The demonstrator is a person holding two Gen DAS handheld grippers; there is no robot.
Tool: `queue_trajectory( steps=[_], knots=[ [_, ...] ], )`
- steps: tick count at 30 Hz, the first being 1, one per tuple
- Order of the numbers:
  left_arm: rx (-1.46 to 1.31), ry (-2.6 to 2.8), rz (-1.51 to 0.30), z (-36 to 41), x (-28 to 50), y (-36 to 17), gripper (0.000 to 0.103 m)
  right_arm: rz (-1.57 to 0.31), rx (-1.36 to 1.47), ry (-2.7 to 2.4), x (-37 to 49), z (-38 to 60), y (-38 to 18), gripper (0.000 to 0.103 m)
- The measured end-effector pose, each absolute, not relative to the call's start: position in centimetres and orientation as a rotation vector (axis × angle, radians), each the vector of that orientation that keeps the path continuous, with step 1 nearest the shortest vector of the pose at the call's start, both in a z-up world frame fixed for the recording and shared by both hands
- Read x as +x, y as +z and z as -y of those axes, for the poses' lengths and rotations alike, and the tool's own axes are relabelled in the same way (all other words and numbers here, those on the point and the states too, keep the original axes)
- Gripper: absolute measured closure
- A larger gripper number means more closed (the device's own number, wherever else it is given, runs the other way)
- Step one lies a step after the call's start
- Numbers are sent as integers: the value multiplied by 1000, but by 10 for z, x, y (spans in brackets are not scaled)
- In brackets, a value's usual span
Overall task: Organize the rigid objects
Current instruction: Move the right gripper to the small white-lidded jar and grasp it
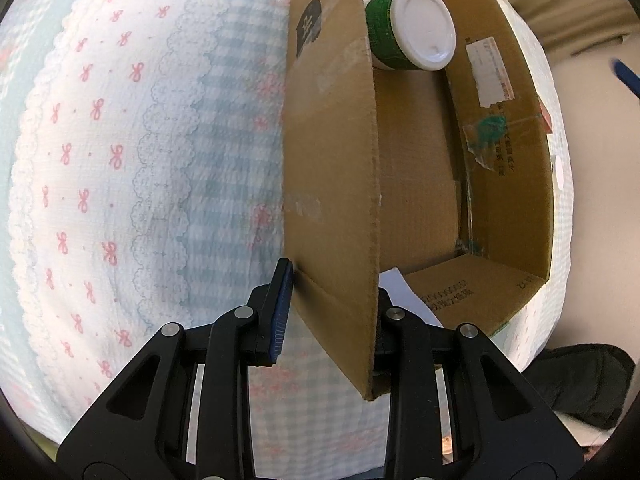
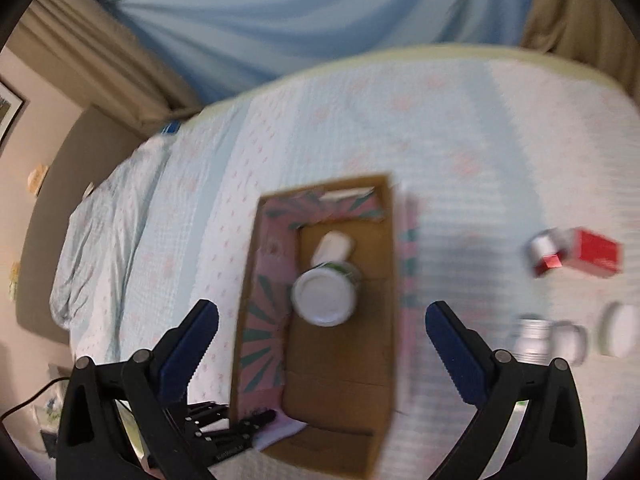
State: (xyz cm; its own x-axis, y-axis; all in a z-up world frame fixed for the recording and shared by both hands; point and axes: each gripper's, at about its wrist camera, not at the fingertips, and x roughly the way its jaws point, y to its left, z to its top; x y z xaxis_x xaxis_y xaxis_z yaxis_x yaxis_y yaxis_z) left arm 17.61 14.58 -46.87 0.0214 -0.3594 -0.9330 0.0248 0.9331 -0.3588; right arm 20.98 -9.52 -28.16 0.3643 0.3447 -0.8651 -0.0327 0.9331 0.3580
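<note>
Bed quilt point(image 1: 120, 160), pale blue w/ white panels, pink bows & scalloped lace print, fills most of both views. Behind bed: light blue drape point(image 2: 300, 12) betw. tan curtains point(image 2: 100, 68). Framed picture point(image 2: 10, 114) on beige wall at left. Dark cloth point(image 1: 588, 384) beside bed edge.

Box point(image 2: 340, 392) front half free behind jar point(image 2: 325, 296)

The cardboard box point(image 1: 508, 208) carries printed Chinese characters on its inner wall and on a bottom flap, too small and distorted to read; its white shipping label point(image 1: 490, 72) seems equally illegible.
</note>
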Motion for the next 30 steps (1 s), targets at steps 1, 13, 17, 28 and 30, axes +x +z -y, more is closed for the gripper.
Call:
queue_trajectory(
  steps=[1,13,17,28,30],
  knots=[
    [-270,-305,-1523,-145,176,-468,78,-1164,295,226,206,105,-272,0],
    [-286,-292,-1511,-147,172,-467,78,-1143,327,-91,142,257,-266,0],
    [-293,-296,-1507,-149,171,-468,78,-1149,370,-160,121,302,-298,0],
    [-303,-278,-1481,-151,165,-462,78,-1132,416,-272,100,380,-402,0],
    [-305,-275,-1479,-152,164,-461,78,-1125,418,-273,103,385,-416,0]
  ],
)
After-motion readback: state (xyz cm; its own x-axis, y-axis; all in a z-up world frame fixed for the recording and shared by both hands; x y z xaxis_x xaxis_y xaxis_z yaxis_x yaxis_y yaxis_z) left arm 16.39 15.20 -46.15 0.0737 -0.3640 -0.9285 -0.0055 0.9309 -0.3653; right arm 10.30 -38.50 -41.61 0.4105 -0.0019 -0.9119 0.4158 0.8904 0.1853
